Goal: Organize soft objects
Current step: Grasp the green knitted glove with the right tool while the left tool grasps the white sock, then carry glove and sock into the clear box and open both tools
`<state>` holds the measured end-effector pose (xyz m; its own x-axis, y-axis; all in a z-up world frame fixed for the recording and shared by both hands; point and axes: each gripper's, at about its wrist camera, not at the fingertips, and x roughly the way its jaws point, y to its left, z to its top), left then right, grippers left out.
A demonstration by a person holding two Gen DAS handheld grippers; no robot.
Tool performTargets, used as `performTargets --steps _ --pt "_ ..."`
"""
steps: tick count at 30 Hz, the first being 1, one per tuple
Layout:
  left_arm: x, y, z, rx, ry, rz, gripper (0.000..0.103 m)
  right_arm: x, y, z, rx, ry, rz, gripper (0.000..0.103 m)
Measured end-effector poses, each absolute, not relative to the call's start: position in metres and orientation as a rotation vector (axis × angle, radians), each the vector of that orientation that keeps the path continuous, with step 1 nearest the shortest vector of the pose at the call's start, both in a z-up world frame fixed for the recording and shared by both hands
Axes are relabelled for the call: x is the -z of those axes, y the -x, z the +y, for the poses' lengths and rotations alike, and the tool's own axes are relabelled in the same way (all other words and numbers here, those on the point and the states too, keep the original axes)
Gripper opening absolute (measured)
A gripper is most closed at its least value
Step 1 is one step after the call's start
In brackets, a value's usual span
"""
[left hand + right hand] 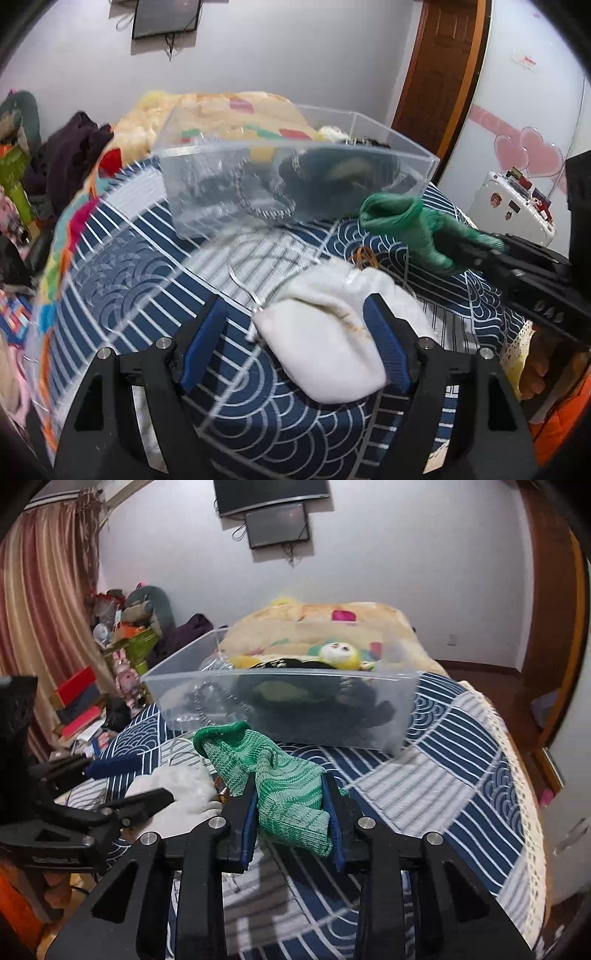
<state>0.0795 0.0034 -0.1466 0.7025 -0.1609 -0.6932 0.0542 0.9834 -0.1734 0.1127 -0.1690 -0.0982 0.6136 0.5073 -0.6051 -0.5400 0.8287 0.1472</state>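
on the bed, the right gripper pinches a green sock just short of the clear bin, which already holds dark soft items and a plush. the left gripper is spread around a white sock lying on the cover. two socks apparently remain to be binned.
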Motion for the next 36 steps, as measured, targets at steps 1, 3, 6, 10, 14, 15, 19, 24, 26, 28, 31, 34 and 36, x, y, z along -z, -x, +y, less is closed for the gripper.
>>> performTargets --steps 1,3,6,10,14,15,19,24,26,28,31,34,36 --pt "0.149 -0.080 0.003 0.119 0.149 0.781 0.077 0.098 -0.113 -0.170 -0.604 0.048 0.681 0.029" --pt "0.148 -0.077 -0.002 0.113 0.120 0.757 0.071 0.099 -0.113 -0.173 -0.599 0.038 0.683 0.029" --pt "0.147 -0.075 -0.008 0.162 0.127 0.755 0.049 0.098 -0.112 -0.174 -0.600 0.031 0.682 0.029" --pt "0.144 -0.074 -0.008 0.183 0.136 0.756 0.031 0.095 -0.109 -0.175 -0.604 0.030 0.670 0.029" --pt "0.139 -0.070 -0.005 0.187 0.149 0.748 0.024 0.090 -0.106 -0.177 -0.604 0.028 0.653 0.029" --pt "0.135 -0.069 -0.003 0.190 0.156 0.741 0.023 0.088 -0.105 -0.178 -0.603 0.026 0.649 0.029" --pt "0.121 -0.062 0.005 0.180 0.163 0.701 0.021 0.079 -0.103 -0.182 -0.598 0.022 0.622 0.029" --pt "0.090 -0.055 0.021 0.160 0.173 0.615 0.021 0.062 -0.103 -0.184 -0.602 0.017 0.581 0.029" --pt "0.076 -0.054 0.027 0.149 0.172 0.575 0.021 0.056 -0.104 -0.184 -0.601 0.017 0.560 0.029" --pt "0.064 -0.055 0.031 0.135 0.165 0.539 0.021 0.050 -0.105 -0.183 -0.598 0.017 0.542 0.029" --pt "0.042 -0.060 0.038 0.103 0.144 0.475 0.021 0.039 -0.110 -0.180 -0.599 0.010 0.507 0.029" --pt "0.031 -0.070 0.040 0.080 0.138 0.442 0.021 0.026 -0.115 -0.173 -0.610 -0.005 0.465 0.029" --pt "0.025 -0.081 0.044 0.067 0.144 0.432 0.021 0.019 -0.118 -0.166 -0.606 0.003 0.434 0.029"
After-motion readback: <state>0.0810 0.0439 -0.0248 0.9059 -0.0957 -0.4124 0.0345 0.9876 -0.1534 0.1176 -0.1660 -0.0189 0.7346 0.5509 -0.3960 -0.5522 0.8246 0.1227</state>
